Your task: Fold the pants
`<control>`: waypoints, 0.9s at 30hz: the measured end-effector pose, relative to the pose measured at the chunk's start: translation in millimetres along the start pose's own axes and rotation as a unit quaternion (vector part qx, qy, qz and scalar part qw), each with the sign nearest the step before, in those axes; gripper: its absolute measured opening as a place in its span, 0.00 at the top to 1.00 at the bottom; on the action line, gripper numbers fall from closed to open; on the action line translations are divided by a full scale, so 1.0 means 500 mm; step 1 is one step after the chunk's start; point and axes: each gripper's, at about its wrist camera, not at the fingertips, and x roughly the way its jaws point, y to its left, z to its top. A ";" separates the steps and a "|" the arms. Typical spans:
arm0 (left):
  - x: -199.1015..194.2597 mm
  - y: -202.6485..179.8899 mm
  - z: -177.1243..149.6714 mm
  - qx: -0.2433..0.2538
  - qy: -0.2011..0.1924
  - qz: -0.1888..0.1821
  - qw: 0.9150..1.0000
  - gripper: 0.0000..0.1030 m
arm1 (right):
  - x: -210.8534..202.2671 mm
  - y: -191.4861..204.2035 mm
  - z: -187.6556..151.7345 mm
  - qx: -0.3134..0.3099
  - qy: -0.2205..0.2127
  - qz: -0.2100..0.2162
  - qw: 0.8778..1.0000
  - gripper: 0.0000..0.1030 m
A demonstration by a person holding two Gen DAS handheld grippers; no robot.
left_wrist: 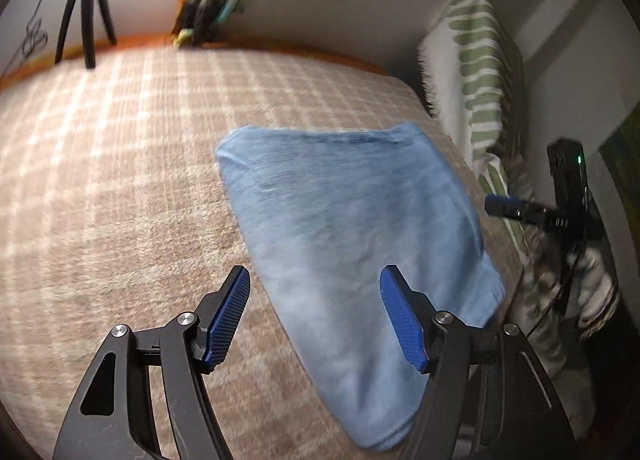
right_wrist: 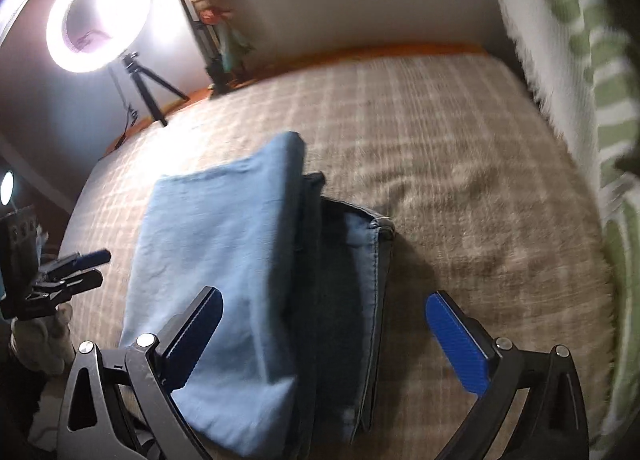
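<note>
Now the folded pants (left_wrist: pixel 352 227) lie flat on the bed (left_wrist: pixel 120 179), on its checked beige blanket, and everything else is best placed from them. In the left wrist view they form a light blue, roughly rectangular packet running from the middle of the bed down toward the near edge. The left claw (left_wrist: pixel 316 316) hangs over the near part of the packet with its jaws apart and nothing pinched: its right blue pad (left_wrist: pixel 400 320) sits over the denim, while its left pad is over bare blanket just beside the pants' left edge. No pad can be seen pressing on the cloth.

In the right wrist view the pants (right_wrist: pixel 224 260) show a pale upper layer stacked on a darker layer whose stitched hem edge (right_wrist: pixel 376 260) sticks out on the right side. The right claw (right_wrist: pixel 324 332) stands wide open, straddling the near end of the packet, one finger over the pale layer and the other over blanket to the right of the hem, gripping nothing.

Beyond the pants, at the far side of the bed, a glowing ring light (right_wrist: pixel 98 15) stands on a tripod (right_wrist: pixel 148 87). To the right of the pants hangs a green-and-white striped cloth (left_wrist: pixel 476 71). Left of the pants, in the right wrist view, the other claw is visible off the bed's edge.
</note>
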 end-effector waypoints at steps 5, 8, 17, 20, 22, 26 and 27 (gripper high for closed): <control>0.043 0.029 0.010 -0.037 0.016 -0.011 0.999 0.35 | 0.043 -0.027 0.001 0.008 0.003 0.019 1.000 0.00; 0.067 0.028 0.007 -0.036 0.026 -0.017 0.999 0.35 | 0.059 -0.041 0.002 0.013 0.004 0.046 0.999 0.00; 0.098 0.022 0.007 -0.032 0.022 -0.029 0.999 0.37 | 0.112 -0.070 -0.005 0.052 0.034 0.176 0.983 0.00; 0.102 0.022 0.011 -0.031 0.020 -0.031 0.999 0.37 | 0.114 -0.057 -0.009 0.044 0.030 0.218 0.974 0.00; 0.107 0.024 0.014 -0.033 0.017 -0.032 0.999 0.38 | 0.121 -0.041 -0.007 0.029 0.035 0.207 0.977 0.00; 0.116 0.024 0.022 -0.043 0.012 -0.032 0.998 0.45 | 0.135 -0.002 0.001 -0.024 0.043 0.156 0.987 0.00; 0.118 0.022 0.023 -0.044 0.011 -0.032 0.998 0.46 | 0.135 0.004 0.000 -0.033 0.044 0.147 0.988 0.00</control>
